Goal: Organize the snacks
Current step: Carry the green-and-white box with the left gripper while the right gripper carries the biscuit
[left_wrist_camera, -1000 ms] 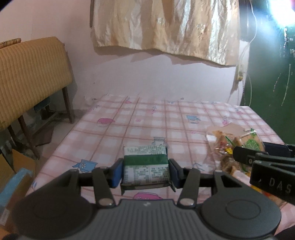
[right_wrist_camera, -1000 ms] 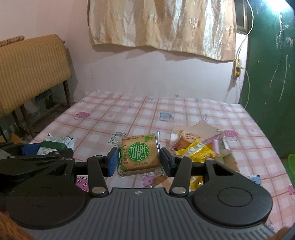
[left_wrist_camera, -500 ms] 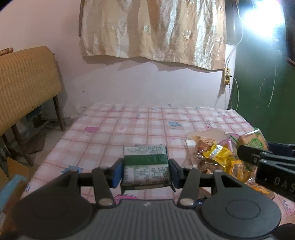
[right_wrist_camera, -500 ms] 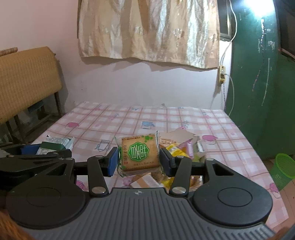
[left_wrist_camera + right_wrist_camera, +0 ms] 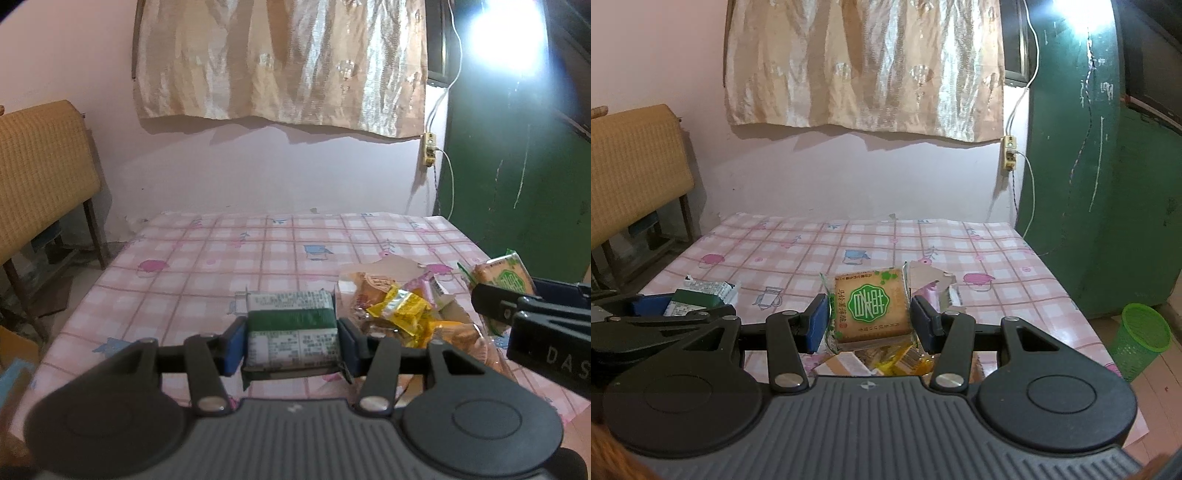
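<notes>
My left gripper is shut on a green-and-white snack packet and holds it above the near part of the pink checked table. My right gripper is shut on a tan cracker packet with a green emblem, held over a pile of snacks in an open cardboard box. The pile shows in the left wrist view, with yellow, orange and pink wrappers. The right gripper with the cracker packet shows at that view's right edge. The left gripper with its packet shows at the right wrist view's left.
A woven-back chair stands left of the table. A green door is at the right, with a green plastic basket on the floor beside the table. A curtain hangs on the back wall.
Both grippers have swung to the right and risen a little, each with its packet. The snack pile has come further into the left wrist view.
</notes>
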The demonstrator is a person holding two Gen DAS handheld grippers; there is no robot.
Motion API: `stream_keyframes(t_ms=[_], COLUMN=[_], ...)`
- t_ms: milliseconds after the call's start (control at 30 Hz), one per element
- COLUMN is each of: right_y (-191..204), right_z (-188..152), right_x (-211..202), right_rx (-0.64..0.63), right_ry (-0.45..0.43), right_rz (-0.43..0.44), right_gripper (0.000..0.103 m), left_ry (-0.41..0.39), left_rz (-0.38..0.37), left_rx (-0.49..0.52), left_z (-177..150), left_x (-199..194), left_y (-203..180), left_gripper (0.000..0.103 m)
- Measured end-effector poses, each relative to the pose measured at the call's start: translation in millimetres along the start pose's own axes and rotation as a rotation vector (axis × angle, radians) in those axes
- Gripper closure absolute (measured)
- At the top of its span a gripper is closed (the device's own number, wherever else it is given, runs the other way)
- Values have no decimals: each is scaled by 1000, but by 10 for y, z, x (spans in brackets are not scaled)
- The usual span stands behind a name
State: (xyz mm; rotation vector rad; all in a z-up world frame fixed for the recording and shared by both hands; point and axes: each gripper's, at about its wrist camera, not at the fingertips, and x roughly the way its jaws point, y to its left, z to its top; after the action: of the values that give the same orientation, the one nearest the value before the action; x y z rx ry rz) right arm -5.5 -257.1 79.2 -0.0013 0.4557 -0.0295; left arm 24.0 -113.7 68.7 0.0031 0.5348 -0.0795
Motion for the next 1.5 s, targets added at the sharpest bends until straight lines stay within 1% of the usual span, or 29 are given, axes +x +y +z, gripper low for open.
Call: stream_keyframes(t_ms=[467, 833, 1500], right_y=[-141, -308, -367], right_z=[-19, -52, -31], right_x=[-76, -31, 79], right_rx=[34, 68, 81], right_ry=[-12, 3, 20], right_rz=[-61, -105, -122], right_gripper=[43, 43, 43], left_ry=[-2, 10, 28], left_rz=[-58, -93, -123], left_rx=[24, 32, 58], left_z=[29, 44, 76], left_x=[46, 132, 270], left_y=[-223, -331, -543], left_gripper=[52, 52, 52])
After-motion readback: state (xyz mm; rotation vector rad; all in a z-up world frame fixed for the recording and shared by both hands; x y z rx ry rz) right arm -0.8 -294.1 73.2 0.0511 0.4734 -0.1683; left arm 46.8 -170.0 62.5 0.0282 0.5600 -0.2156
